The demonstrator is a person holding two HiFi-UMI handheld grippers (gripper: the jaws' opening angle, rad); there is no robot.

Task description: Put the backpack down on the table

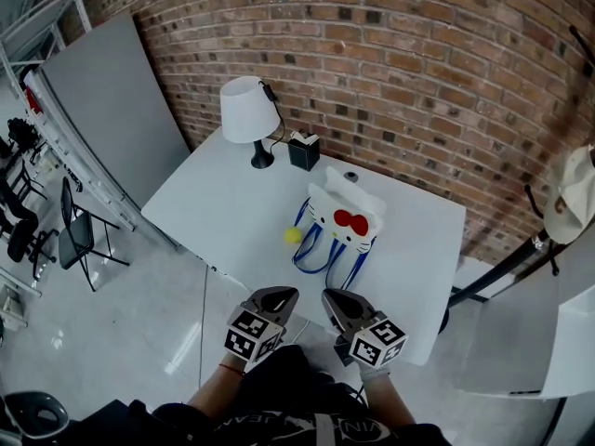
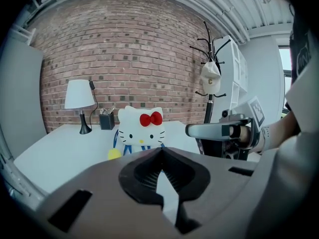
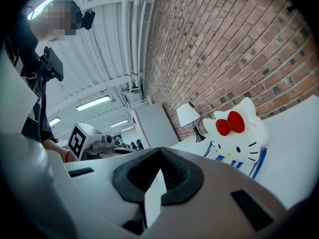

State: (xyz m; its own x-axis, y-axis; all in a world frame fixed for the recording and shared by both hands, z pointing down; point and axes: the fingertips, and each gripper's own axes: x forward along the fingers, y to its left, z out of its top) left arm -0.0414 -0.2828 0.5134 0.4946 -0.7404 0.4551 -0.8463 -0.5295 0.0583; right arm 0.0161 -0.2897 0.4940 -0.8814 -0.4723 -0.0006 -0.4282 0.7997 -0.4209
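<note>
two grippers sit at the head view's bottom centre: my left gripper (image 1: 280, 295) and right gripper (image 1: 335, 301), both closed on nothing. the white cat-faced backpack with red bow and blue straps (image 1: 342, 219) stands mid-frame on the white rectangular table (image 1: 223, 214), apart from them.

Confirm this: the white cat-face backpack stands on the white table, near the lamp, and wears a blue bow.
Wrong on one point: the bow is red, not blue, as the left gripper view shows. The white cat-face backpack does stand on the white table near the lamp.
</note>
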